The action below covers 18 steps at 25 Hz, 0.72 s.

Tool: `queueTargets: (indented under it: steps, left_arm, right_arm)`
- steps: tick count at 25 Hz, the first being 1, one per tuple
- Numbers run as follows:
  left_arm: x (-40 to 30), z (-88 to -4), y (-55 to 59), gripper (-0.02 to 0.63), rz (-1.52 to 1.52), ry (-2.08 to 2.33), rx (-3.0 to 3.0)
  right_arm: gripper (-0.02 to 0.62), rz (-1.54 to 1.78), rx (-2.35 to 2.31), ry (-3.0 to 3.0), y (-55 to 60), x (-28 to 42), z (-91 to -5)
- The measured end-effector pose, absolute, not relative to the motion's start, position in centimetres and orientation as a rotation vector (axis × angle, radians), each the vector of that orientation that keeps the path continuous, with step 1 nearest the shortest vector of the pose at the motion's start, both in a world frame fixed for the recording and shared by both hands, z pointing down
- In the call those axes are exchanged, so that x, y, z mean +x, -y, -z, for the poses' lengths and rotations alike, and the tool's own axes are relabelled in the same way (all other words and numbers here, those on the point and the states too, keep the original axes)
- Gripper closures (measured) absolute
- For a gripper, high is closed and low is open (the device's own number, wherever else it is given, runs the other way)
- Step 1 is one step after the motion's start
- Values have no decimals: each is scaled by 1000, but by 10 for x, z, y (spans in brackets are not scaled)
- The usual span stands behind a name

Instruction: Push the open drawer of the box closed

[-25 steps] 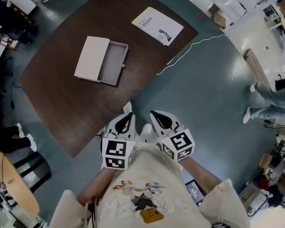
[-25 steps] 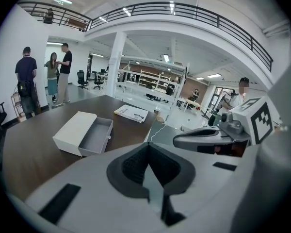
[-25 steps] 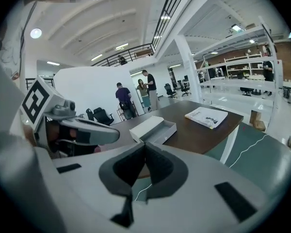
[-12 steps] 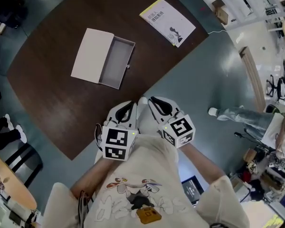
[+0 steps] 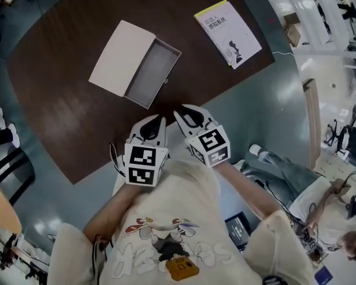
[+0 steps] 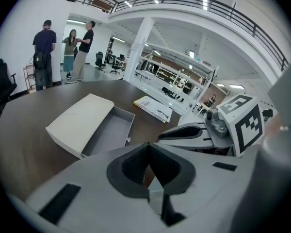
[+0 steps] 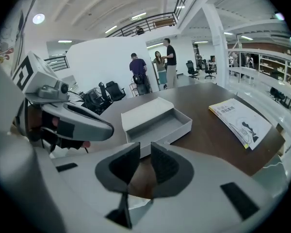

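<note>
A white box [image 5: 120, 57] lies on the dark wooden table [image 5: 71, 117], its grey drawer [image 5: 149, 75] pulled out toward me with a small knob on its front. Both grippers hover over the table's near edge, a short way from the drawer front and apart from it. My left gripper [image 5: 156, 119] is shut and empty; its pads meet in the left gripper view [image 6: 148, 148]. The jaws of my right gripper [image 5: 181, 113] are opening, with a narrow gap and nothing between them [image 7: 139, 149]. The box [image 7: 155, 120] lies straight ahead of them.
A booklet with a yellow edge [image 5: 228, 33] lies on the table's far right corner. Several people [image 6: 68, 45] stand talking far beyond the table. Office chairs [image 7: 104, 93] stand past the far edge. A person's legs [image 5: 279, 165] are on the floor to my right.
Both grippers have moved forward from over the floor to over the table's near edge, closer to the drawer front. The box itself has not moved.
</note>
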<state>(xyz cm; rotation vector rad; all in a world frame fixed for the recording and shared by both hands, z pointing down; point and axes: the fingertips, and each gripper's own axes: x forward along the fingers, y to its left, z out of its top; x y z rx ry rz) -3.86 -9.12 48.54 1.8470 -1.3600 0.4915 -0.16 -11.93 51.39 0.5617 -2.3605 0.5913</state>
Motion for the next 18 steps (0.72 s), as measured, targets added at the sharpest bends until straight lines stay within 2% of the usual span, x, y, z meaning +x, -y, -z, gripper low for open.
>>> queueTargets:
  steps: [7, 18]
  left_arm:
    - [-23, -506, 136, 600, -458, 1424, 1744]
    - [-56, -531, 106, 600, -427, 1490, 1611]
  right_arm:
    - [512, -548, 453, 2320, 172, 10, -550]
    - [485, -298, 304, 2239, 168, -27, -602]
